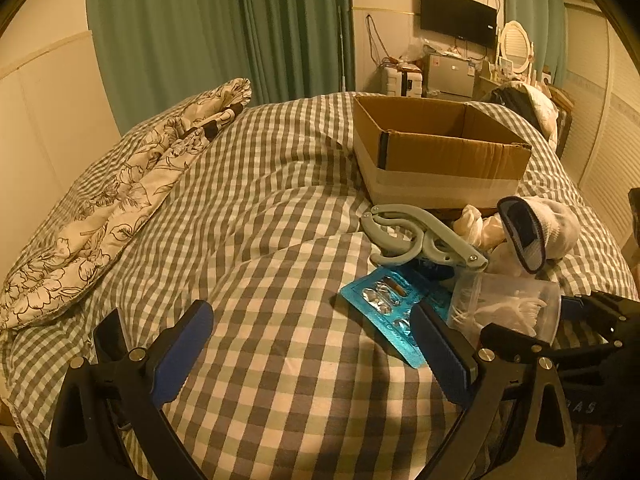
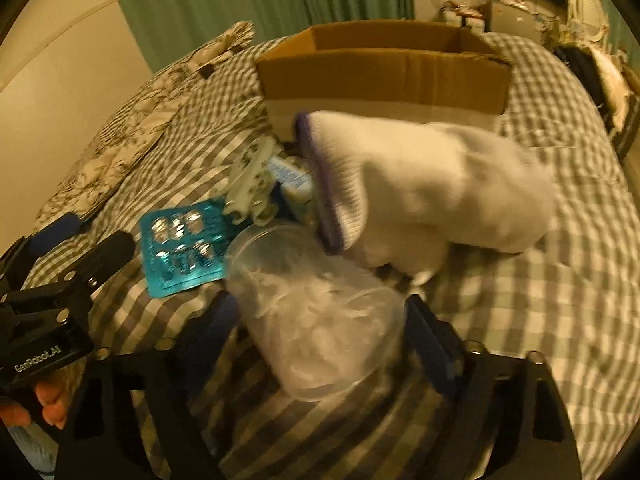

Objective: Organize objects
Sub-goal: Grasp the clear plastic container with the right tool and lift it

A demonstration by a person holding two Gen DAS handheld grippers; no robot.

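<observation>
The clear plastic jar [image 2: 320, 312], lying on its side on the checked bedcover just short of the cardboard box [image 2: 384, 76], is straddled lengthwise by the open right gripper [image 2: 324, 332], while the left gripper [image 1: 312, 356], open and empty, is held beside it.

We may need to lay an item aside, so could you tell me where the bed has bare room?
The checked bedcover is bare between the floral pillow and the cardboard box. Crowded: in front of the box lie the grey hanger, blister pack, clear container and white sock.
</observation>
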